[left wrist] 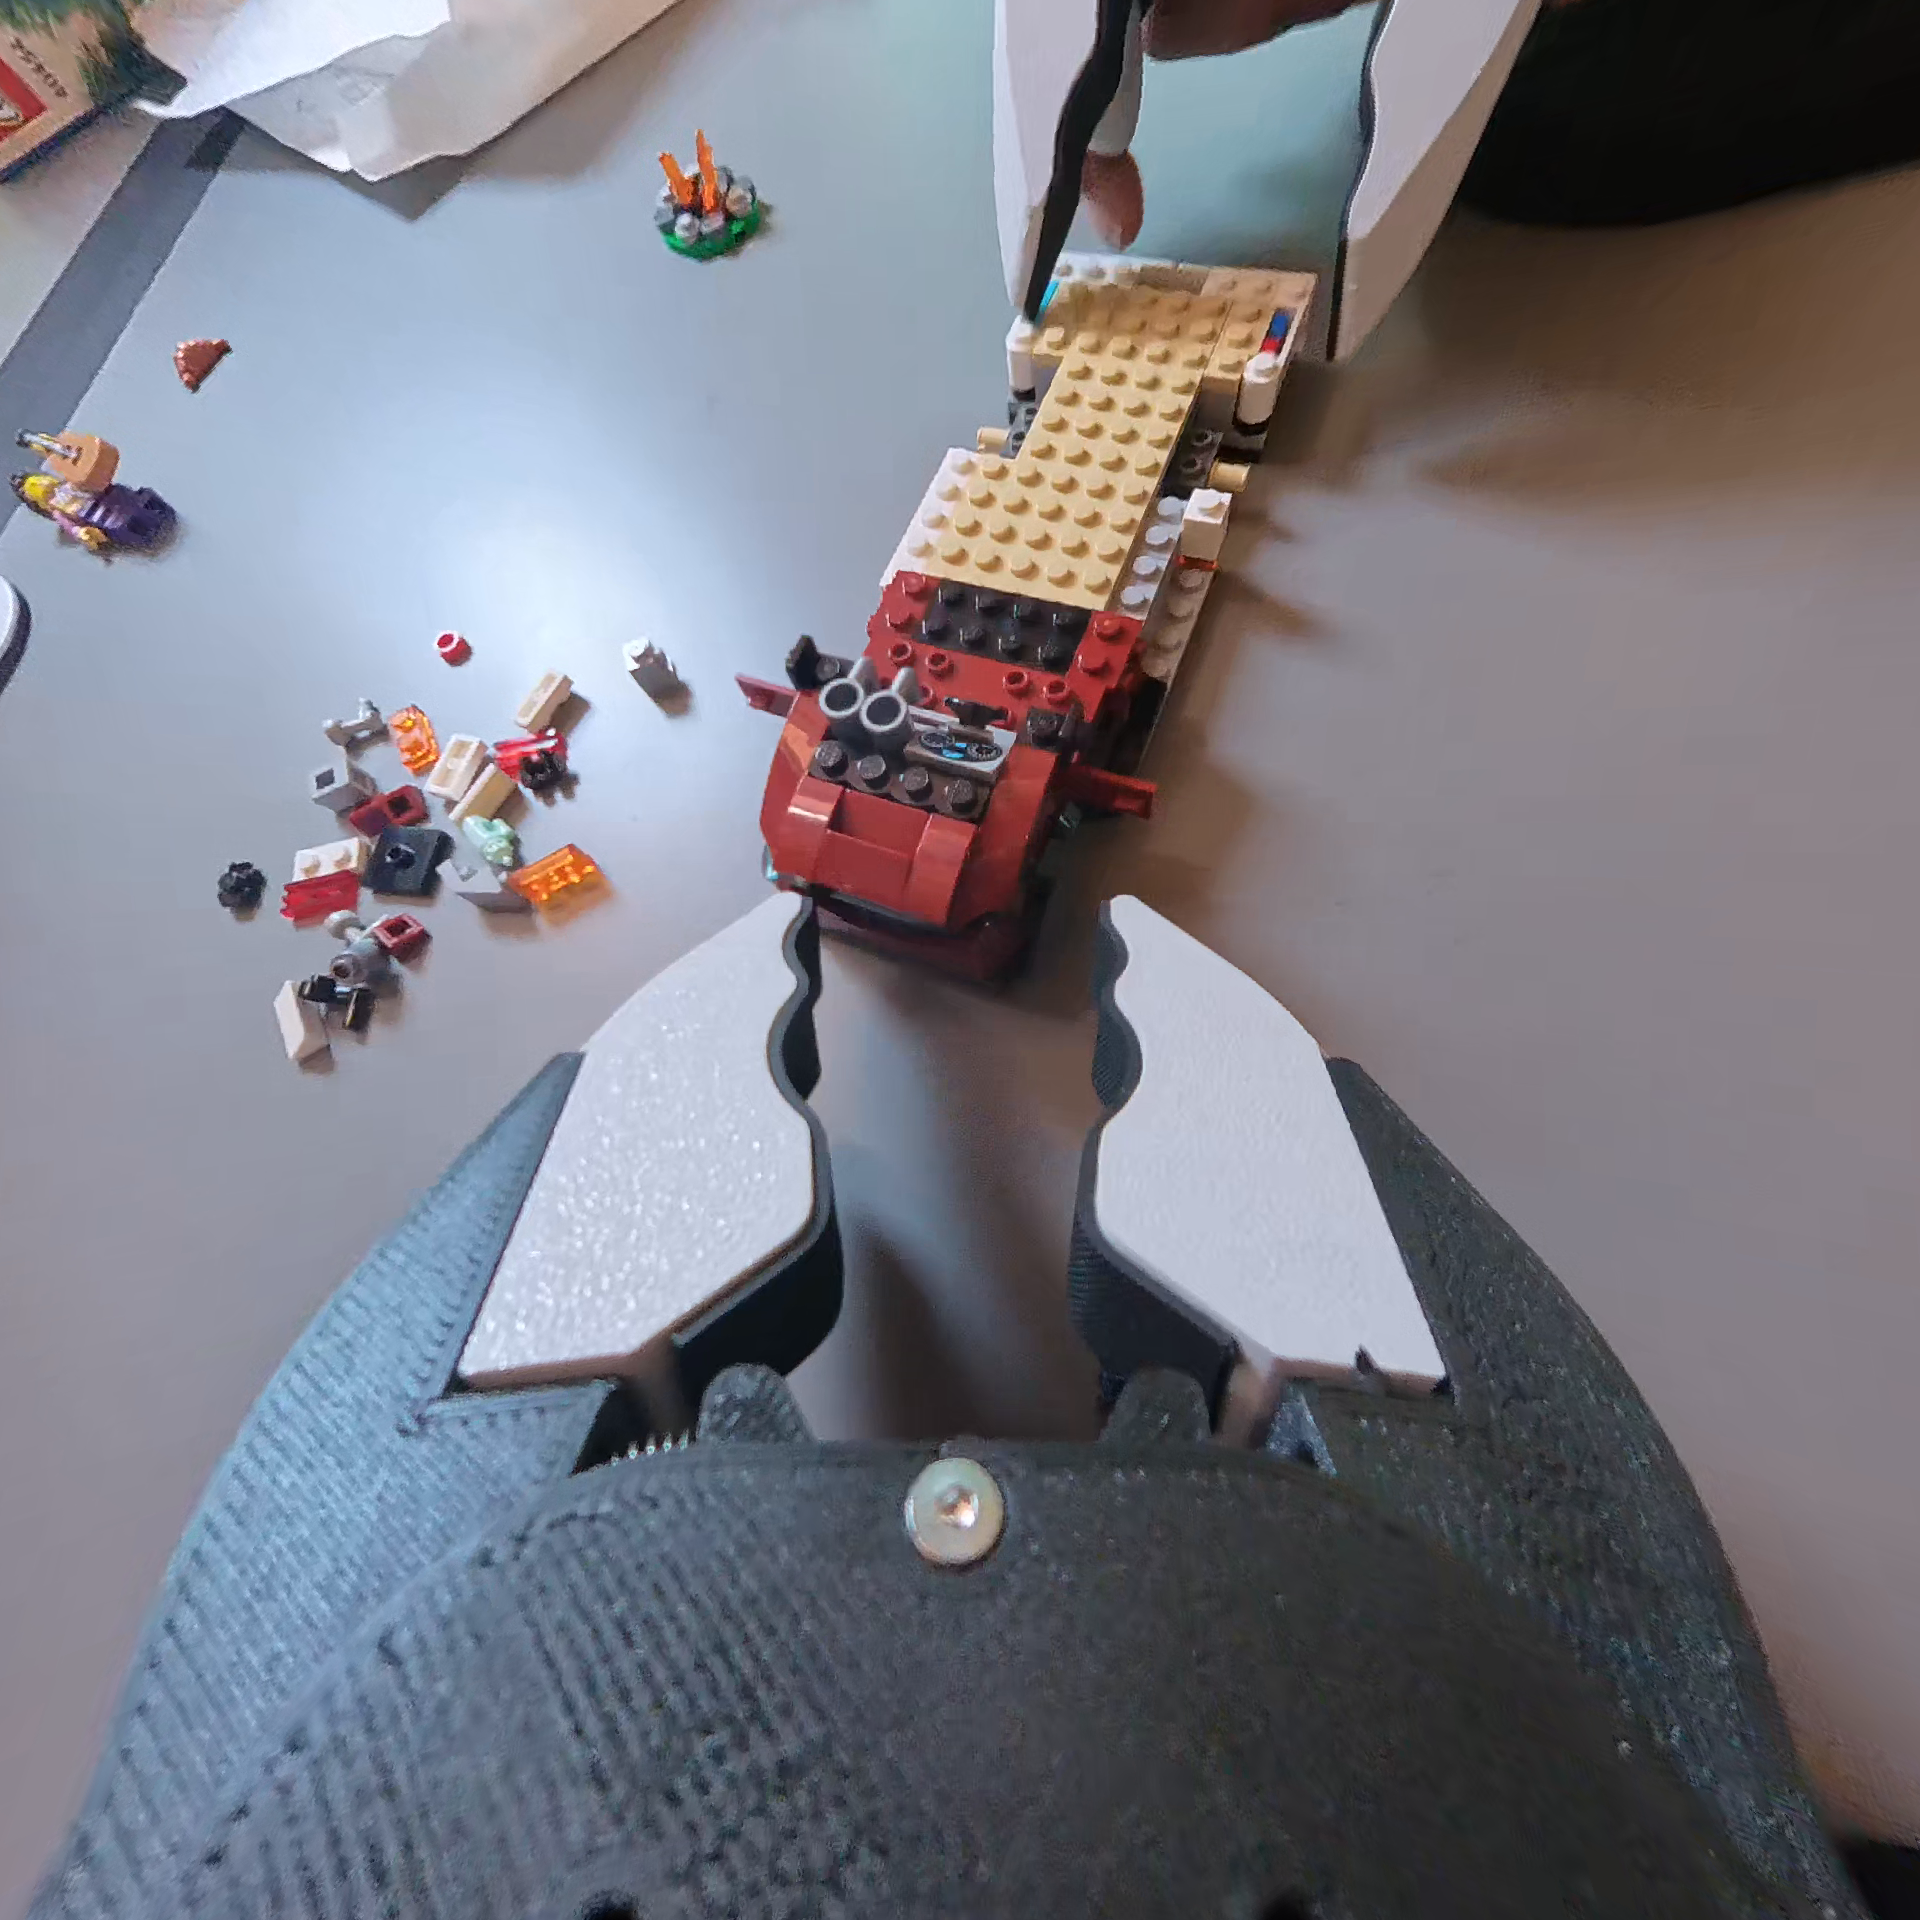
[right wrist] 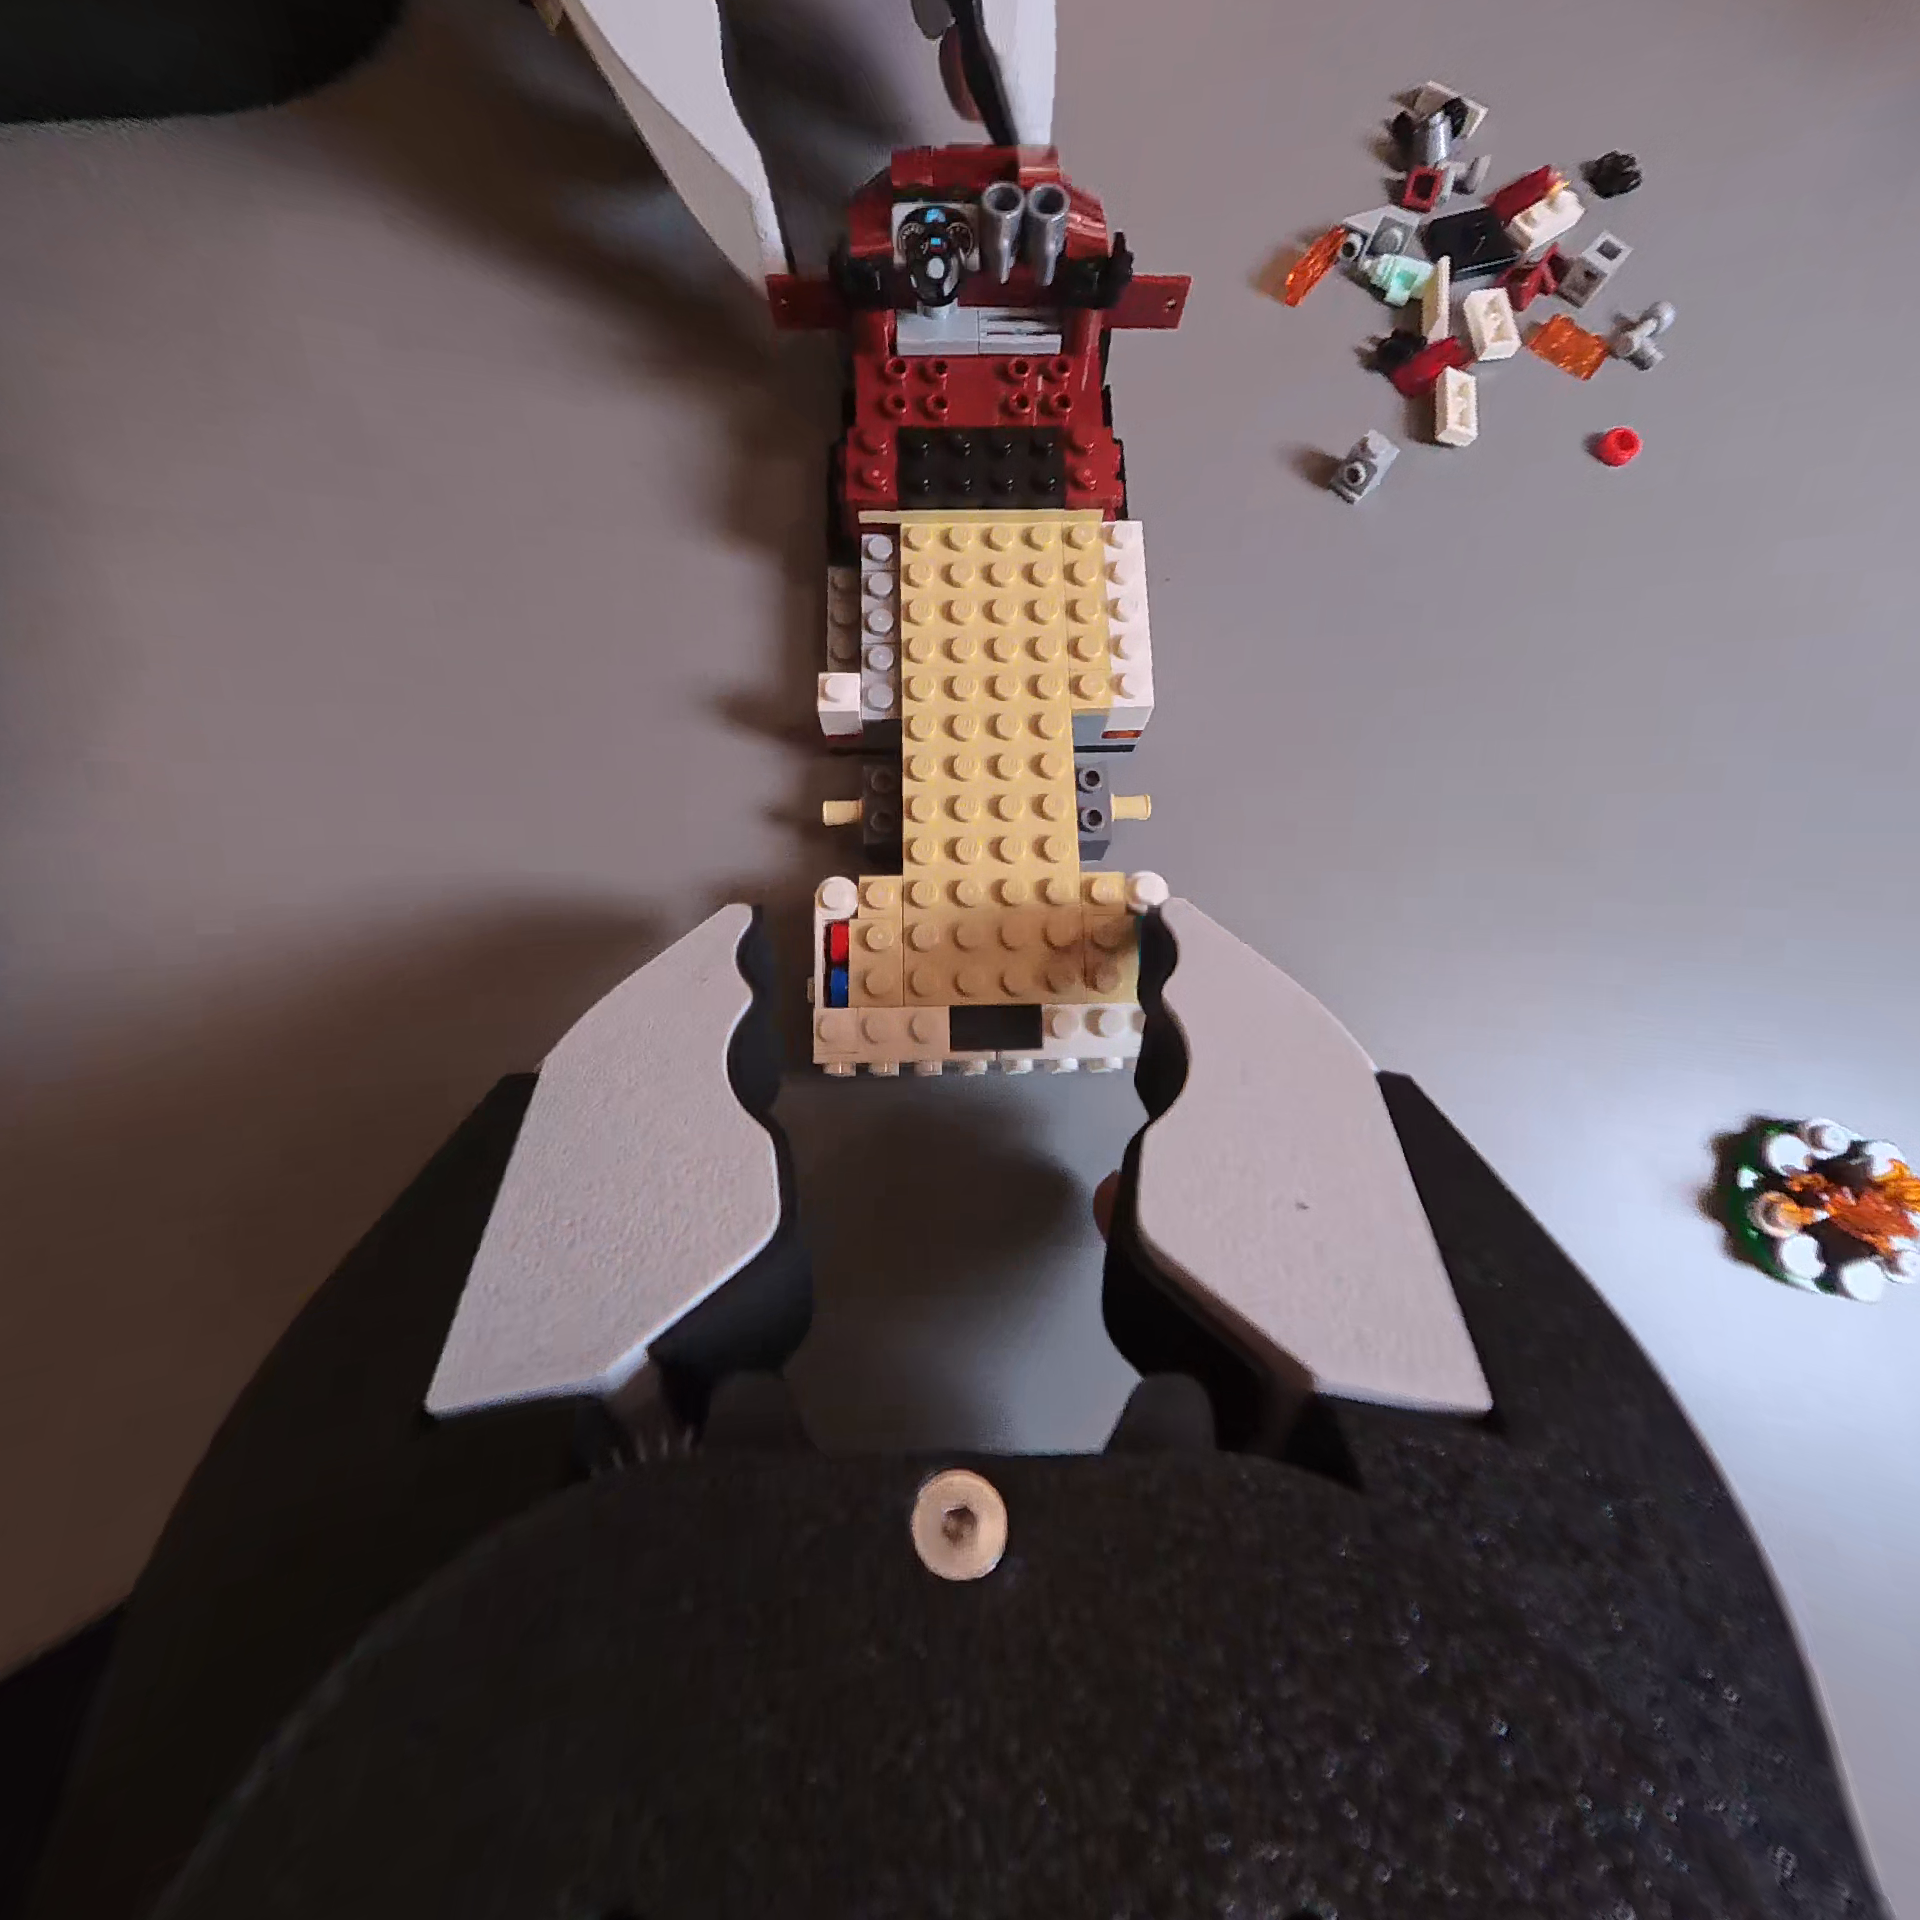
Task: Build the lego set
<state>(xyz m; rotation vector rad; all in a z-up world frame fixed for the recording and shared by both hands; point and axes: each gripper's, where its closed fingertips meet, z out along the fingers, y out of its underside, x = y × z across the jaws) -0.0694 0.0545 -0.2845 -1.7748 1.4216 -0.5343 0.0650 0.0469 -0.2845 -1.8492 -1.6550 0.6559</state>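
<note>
The left claw is spread wide and gripping nothing. Its left fingertip sits right at the corner of the dark red nose of the brick truck, maybe touching it; I can't tell. The right fingertip stands clear of the nose with bare desk between.

At the other end of the truck, the right claw is opened wide too and straddles the tan and white tail. Its right pad is up against the tail's side, while the left pad has a visible gap to the bricks, so it's released, not clamping.

The truck itself lies flat on the desk between the two claws, red cab with two grey pipes at one end, long tan studded bed running back to the white end.

Off to one side of the cab there's a pile of loose small bricks, red, orange, white, grey and black. Further out, a little campfire piece on a green round base, a purple toy figure and a small brown piece. Crumpled white paper lies at the far edge.
</note>
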